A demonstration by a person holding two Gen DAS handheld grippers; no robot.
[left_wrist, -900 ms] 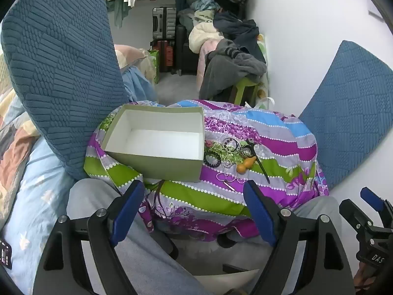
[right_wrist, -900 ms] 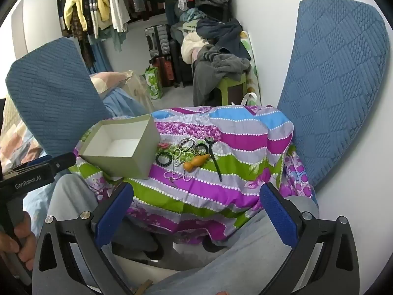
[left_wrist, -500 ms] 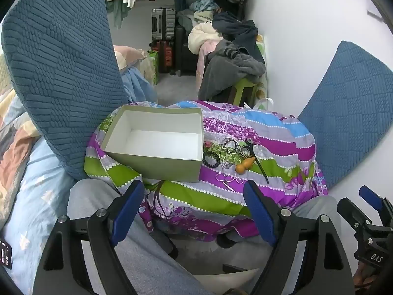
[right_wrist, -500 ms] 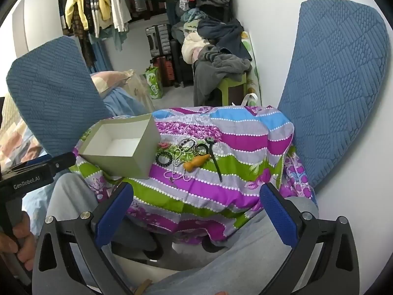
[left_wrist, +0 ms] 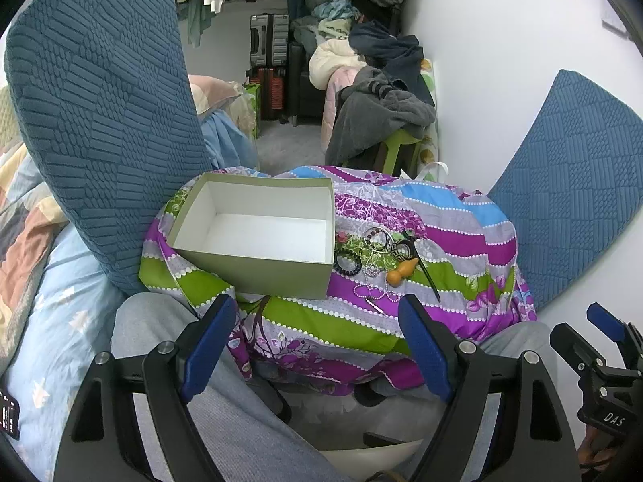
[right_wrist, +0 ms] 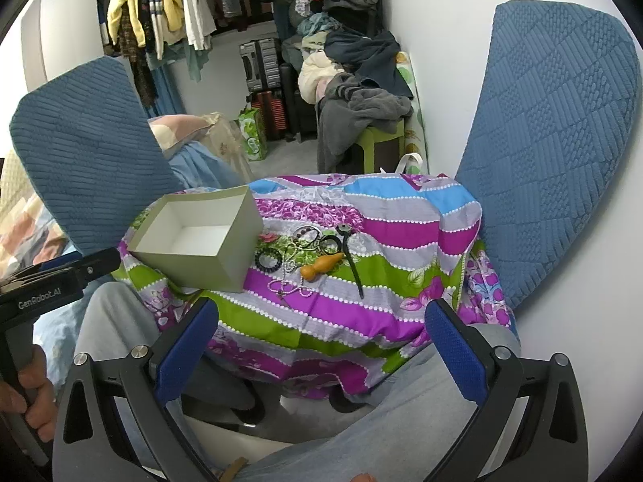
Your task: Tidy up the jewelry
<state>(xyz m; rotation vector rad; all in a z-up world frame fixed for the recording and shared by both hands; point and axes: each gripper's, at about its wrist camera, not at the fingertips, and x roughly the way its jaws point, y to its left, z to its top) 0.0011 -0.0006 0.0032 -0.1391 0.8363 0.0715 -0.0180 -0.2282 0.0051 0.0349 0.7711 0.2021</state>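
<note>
An empty olive-green box (left_wrist: 257,268) (right_wrist: 201,271) with a white inside sits on a striped purple, green and blue cloth (left_wrist: 321,313) (right_wrist: 321,313). To its right lies a small heap of jewelry (left_wrist: 377,249) (right_wrist: 297,249): a black coiled band (left_wrist: 346,265) (right_wrist: 268,260), bead strings, a black ring, an orange gourd-shaped piece (left_wrist: 400,272) (right_wrist: 321,266) and a long black hair stick (right_wrist: 353,269). My left gripper (left_wrist: 317,341) and my right gripper (right_wrist: 317,345) both hover open, short of the cloth's near edge, with nothing between their fingers.
Two blue quilted cushions (left_wrist: 100,120) (right_wrist: 554,140) flank the cloth-covered surface. A person's grey-trousered legs (left_wrist: 181,381) lie beneath both grippers. A hand (right_wrist: 28,393) holds the left tool. Behind stand a clothes-piled green stool (left_wrist: 386,120), suitcases (left_wrist: 269,40) and hanging garments.
</note>
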